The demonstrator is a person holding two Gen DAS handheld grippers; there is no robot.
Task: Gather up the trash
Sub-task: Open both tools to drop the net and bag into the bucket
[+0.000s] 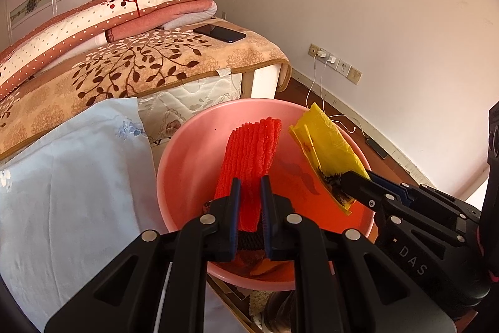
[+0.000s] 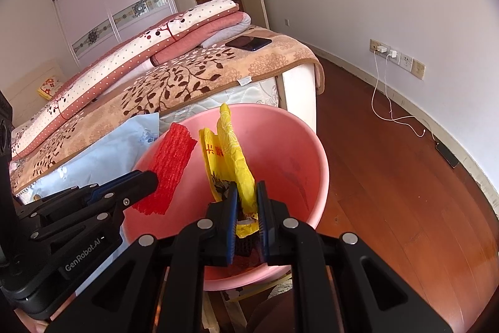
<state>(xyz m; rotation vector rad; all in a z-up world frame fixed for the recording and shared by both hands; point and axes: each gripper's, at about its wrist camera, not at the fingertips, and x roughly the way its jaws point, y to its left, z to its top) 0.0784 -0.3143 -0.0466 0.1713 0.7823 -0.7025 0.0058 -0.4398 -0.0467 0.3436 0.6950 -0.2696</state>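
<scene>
A pink plastic basin (image 1: 184,152) stands beside the bed; it also shows in the right wrist view (image 2: 293,145). My left gripper (image 1: 251,186) is shut on a red foam net sleeve (image 1: 249,155), held upright over the basin; the sleeve also shows in the right wrist view (image 2: 170,170). My right gripper (image 2: 248,189) is shut on a crumpled yellow plastic wrapper (image 2: 230,152), also over the basin. In the left wrist view the right gripper (image 1: 349,177) holds the wrapper (image 1: 327,142) at the basin's right side. Some dark and orange scraps (image 1: 255,262) lie in the basin bottom.
A bed with a leaf-pattern blanket (image 1: 134,64), folded quilts (image 1: 93,17) and a black phone (image 1: 220,33) stands behind the basin. A light blue cloth (image 1: 62,177) hangs at left. Wall sockets with white charger cables (image 2: 382,83) and wooden floor (image 2: 389,177) lie to the right.
</scene>
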